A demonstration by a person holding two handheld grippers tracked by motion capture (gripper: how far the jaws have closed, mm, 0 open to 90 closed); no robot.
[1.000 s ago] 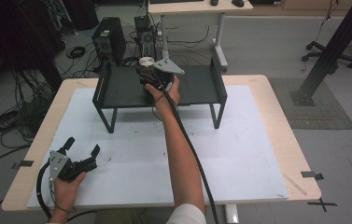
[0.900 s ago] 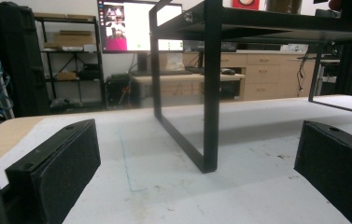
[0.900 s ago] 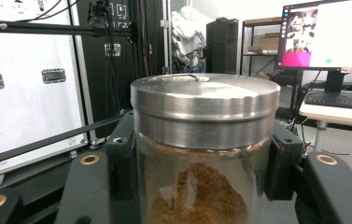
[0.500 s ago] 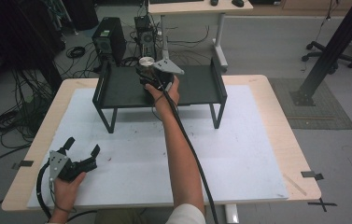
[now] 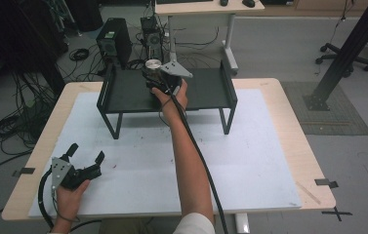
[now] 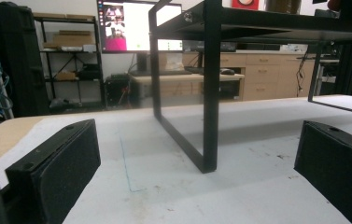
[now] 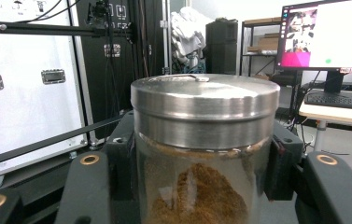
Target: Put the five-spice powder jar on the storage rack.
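High view: right forearm (image 5: pixel 186 156) outstretched, hand-held gripper (image 5: pixel 158 78) clamping jar (image 5: pixel 152 64).

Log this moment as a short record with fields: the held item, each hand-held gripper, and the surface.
held item: glass jar with a metal lid, brown powder inside
right hand-held gripper: shut on the jar, over the black shelf rack
left hand-held gripper: open, nothing between its jaws, low over the white mat at the table's near left corner
surface: wooden table carrying mat and rack
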